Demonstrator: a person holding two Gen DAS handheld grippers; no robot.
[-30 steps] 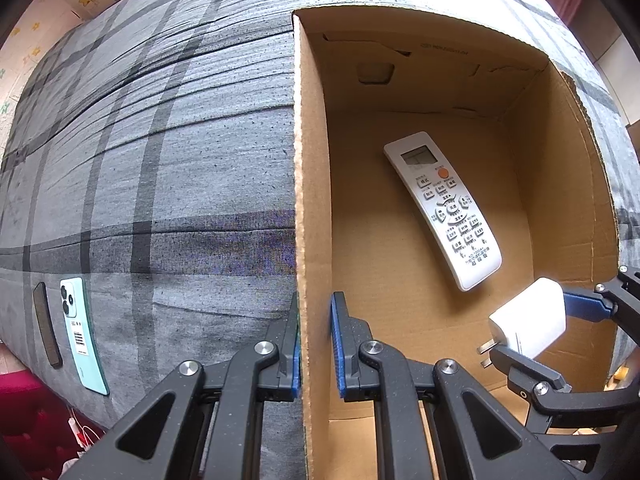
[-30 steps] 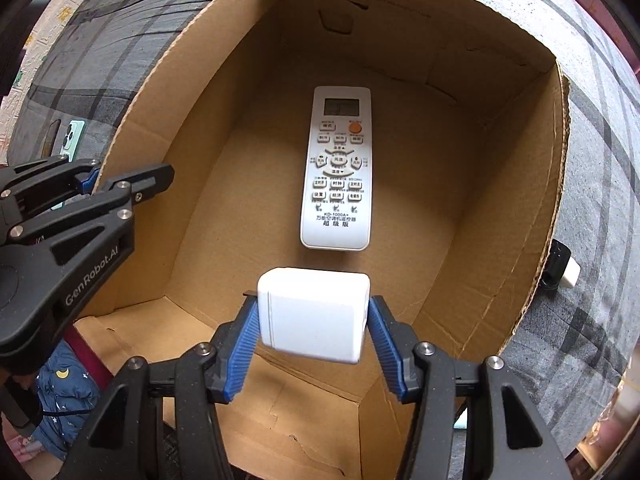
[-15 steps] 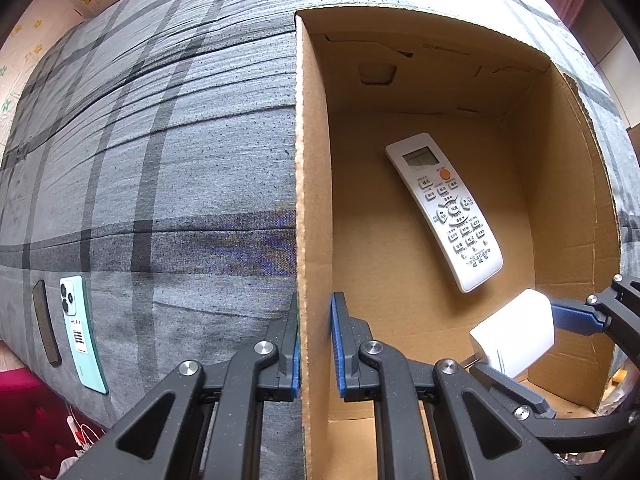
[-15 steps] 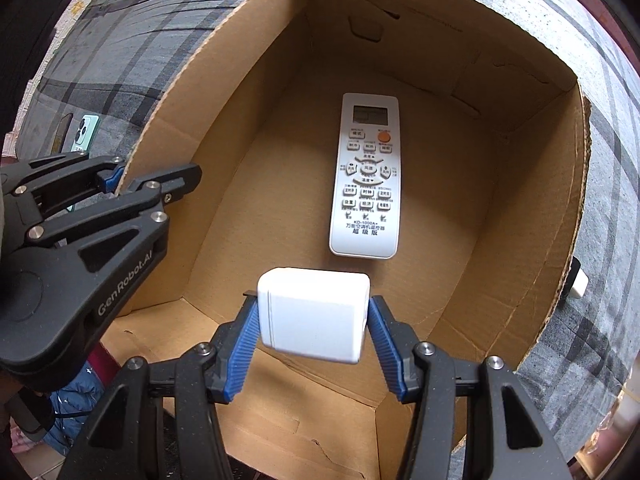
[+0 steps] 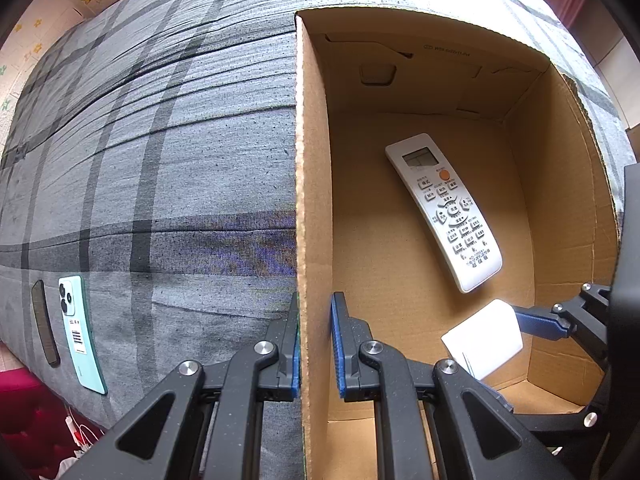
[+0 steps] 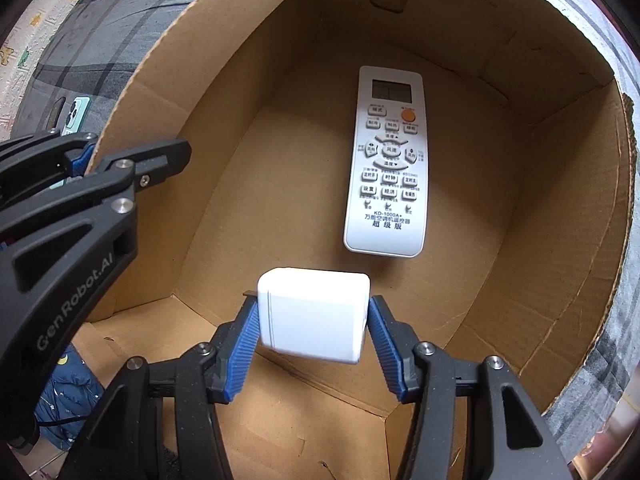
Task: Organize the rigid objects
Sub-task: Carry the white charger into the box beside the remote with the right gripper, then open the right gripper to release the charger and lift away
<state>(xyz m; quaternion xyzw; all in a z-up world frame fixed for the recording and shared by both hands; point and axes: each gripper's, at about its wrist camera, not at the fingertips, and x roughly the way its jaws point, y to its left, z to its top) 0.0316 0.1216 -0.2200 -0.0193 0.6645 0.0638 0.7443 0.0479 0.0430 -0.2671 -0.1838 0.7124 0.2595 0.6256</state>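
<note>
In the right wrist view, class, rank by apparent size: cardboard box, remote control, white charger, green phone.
1. cardboard box
2. remote control
3. white charger, though it sits nearest the camera, so it may look oversized
4. green phone, far off and partly hidden

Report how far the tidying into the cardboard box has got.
Done: the white remote lies on the floor of the cardboard box. In hand: the right claw grips a white charger inside the box, while the left claw pinches the box wall. Left: a mint-green phone and a dark strip beside it on the grey plaid cloth.
</note>
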